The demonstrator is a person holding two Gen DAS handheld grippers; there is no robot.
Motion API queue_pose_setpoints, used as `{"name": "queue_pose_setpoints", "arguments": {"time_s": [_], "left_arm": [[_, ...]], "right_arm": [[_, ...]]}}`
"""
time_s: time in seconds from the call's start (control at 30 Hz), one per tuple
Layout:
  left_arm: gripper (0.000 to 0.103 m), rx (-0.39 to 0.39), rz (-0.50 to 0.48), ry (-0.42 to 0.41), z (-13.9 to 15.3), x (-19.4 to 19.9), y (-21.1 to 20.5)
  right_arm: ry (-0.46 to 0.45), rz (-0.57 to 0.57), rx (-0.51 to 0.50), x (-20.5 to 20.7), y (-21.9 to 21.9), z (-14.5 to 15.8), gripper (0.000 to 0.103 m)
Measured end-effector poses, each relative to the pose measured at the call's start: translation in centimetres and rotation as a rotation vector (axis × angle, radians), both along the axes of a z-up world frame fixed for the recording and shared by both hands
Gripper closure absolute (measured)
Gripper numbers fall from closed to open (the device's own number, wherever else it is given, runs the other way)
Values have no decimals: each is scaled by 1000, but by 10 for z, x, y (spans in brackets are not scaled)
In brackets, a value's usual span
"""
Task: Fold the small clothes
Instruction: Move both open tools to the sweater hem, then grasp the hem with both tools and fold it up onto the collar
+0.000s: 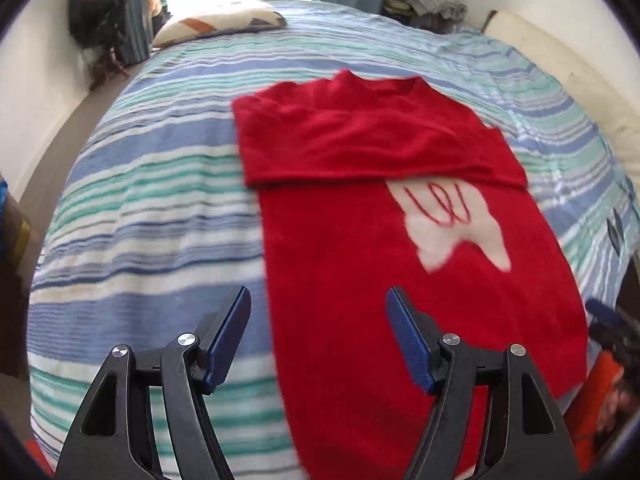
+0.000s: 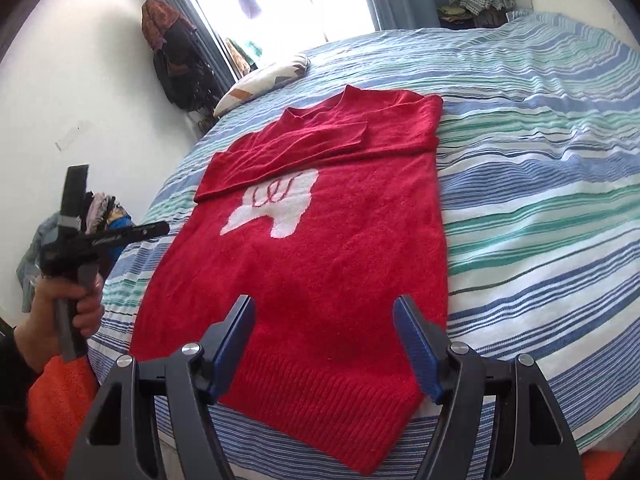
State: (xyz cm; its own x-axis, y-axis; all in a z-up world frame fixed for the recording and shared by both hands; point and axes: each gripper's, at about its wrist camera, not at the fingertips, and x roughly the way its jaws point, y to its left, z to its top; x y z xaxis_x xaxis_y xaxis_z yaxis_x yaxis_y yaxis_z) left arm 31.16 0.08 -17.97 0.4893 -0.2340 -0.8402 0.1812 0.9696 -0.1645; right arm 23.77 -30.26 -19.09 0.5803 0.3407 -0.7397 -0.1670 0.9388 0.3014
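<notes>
A red knitted sweater [image 2: 320,248] with a white motif [image 2: 276,204] lies flat on the striped bed, hem toward me; it also shows in the left wrist view [image 1: 380,280]. Both sleeves [image 2: 320,136] are folded across the chest. My right gripper [image 2: 324,344] is open and empty, hovering over the ribbed hem [image 2: 328,392]. My left gripper [image 1: 318,340] is open and empty above the sweater's left edge near the hem. In the right wrist view the left gripper [image 2: 72,220] is held up at the bed's left side, apart from the sweater.
The striped blue, green and white bedspread [image 2: 540,200] covers the bed. A patterned pillow [image 2: 260,80] lies at the far end. A pile of clothes [image 2: 480,0] sits at the far right corner. Dark clothes [image 2: 176,52] hang on the left wall.
</notes>
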Motion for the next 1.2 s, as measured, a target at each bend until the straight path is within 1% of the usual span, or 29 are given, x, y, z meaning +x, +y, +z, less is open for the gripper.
{"name": "queue_pose_setpoints", "arguments": {"time_s": [0.03,0.07,0.1,0.13,0.17,0.2,0.23,0.3,0.33,0.37,0.47,0.53,0.57,0.6,0.63,0.67,0.7,0.77,0.8,0.83,0.87,0.97,1.0,1.03,1.07,1.1,1.13,1.17,1.2], "left_arm": [[30,18,-45,29,-10,-16,-9],[30,57,-71,62,-22,-30,-17],[30,110,-77,78,-34,-42,-21],[29,135,-66,64,-40,-56,-19],[29,109,-51,42,-43,-70,-11],[29,87,-40,40,-43,-80,-4],[29,83,-42,47,-41,-85,1],[29,105,-57,51,-33,-88,7],[29,111,-52,50,-29,-90,11],[29,107,-42,43,-24,-94,16],[29,68,-8,22,-14,-107,32],[28,15,23,0,-5,-112,47],[26,-23,41,-9,-1,-114,53],[21,-62,58,-13,2,-113,58],[17,-99,72,-8,2,-110,62],[17,-133,79,10,-1,-106,64],[17,-151,77,33,-6,-100,64],[19,-166,63,80,-18,-93,59],[22,-163,55,104,-24,-90,55],[25,-164,44,126,-29,-90,51],[27,-167,33,140,-33,-89,47],[36,-184,10,163,-35,-89,36],[44,-180,6,176,-36,-89,34],[54,-176,3,189,-38,-88,32],[60,-173,-1,200,-39,-88,29],[77,-176,-6,213,-40,-88,28],[97,-189,-14,224,-41,-88,26],[98,-204,-20,236,-41,-89,24],[99,-198,-17,229,-39,-90,24]], "right_arm": [[43,22,-32,5,4,-5,32],[112,44,-69,10,5,-15,32],[192,60,-106,11,6,-29,32],[255,74,-141,9,6,-41,32],[256,89,-163,3,5,-44,32],[238,91,-176,-3,4,-42,32],[244,86,-193,-8,4,-40,32],[263,65,-232,-15,4,-36,31],[288,47,-254,-17,3,-37,28],[303,38,-250,-20,1,-38,28],[308,-5,-225,-32,-9,-29,29],[265,-40,-177,-41,-19,-13,29],[246,-54,-147,-45,-24,-6,29],[235,-65,-119,-47,-30,-1,29],[232,-70,-88,-47,-36,2,29],[240,-74,-52,-46,-40,3,29],[252,-83,-8,-44,-47,1,29],[270,-103,120,-40,-56,-3,29],[285,-106,187,-37,-57,-8,29],[311,-105,231,-35,-56,-14,29],[335,-101,254,-33,-54,-19,30],[366,-74,260,-30,-42,-35,33],[376,-75,264,-28,-39,-41,36],[387,-74,276,-27,-38,-46,45],[395,-82,283,-26,-38,-50,54],[399,-95,285,-25,-40,-51,72],[401,-102,296,-26,-42,-52,89],[397,-108,316,-26,-44,-51,97],[391,-112,329,-28,-47,-49,97]]}}
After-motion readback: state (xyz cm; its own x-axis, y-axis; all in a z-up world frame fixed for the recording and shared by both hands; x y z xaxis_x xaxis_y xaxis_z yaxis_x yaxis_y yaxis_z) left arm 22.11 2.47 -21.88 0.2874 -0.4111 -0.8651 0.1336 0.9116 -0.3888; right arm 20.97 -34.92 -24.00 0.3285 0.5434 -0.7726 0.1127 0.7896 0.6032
